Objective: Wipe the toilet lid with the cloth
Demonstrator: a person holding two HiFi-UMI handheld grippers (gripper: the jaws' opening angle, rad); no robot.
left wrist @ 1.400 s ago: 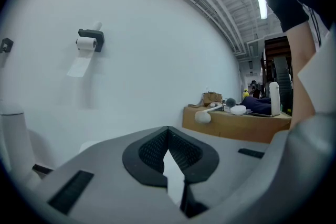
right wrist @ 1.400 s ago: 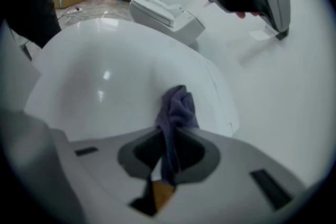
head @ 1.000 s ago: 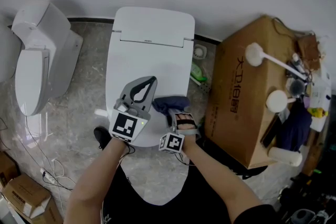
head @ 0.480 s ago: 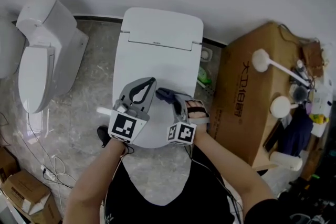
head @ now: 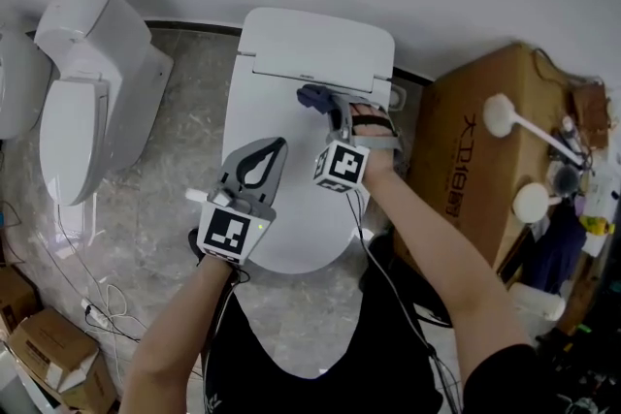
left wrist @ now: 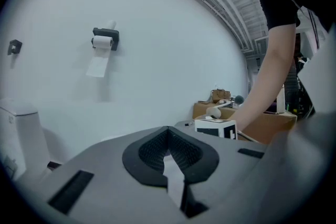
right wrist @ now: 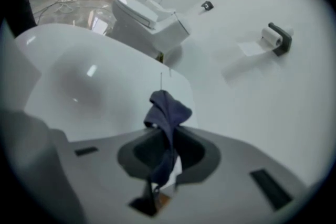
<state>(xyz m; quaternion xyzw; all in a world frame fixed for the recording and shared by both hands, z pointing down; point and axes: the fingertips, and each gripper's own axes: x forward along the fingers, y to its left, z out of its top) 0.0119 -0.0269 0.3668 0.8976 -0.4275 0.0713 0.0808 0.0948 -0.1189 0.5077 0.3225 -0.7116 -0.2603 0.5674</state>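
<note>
The white toilet lid (head: 296, 126) lies closed in the middle of the head view. My right gripper (head: 328, 102) is shut on a dark blue cloth (head: 312, 97), which sits on the back of the lid just in front of the hinge. In the right gripper view the cloth (right wrist: 167, 110) sticks up from between the jaws over the lid (right wrist: 79, 81). My left gripper (head: 278, 148) hovers over the lid's left middle, shut with nothing in it. Its jaws (left wrist: 169, 136) meet in the left gripper view.
A second white toilet (head: 82, 102) stands to the left. A large cardboard box (head: 485, 160) with white round-headed brushes (head: 500, 111) stands close on the right. Small boxes (head: 49, 354) and cables lie at the bottom left. A toilet-paper holder (right wrist: 276, 38) hangs on the wall behind.
My right gripper has carried the cloth from the lid's front part up to the back by the hinge. The left gripper has stayed about where it was.
</note>
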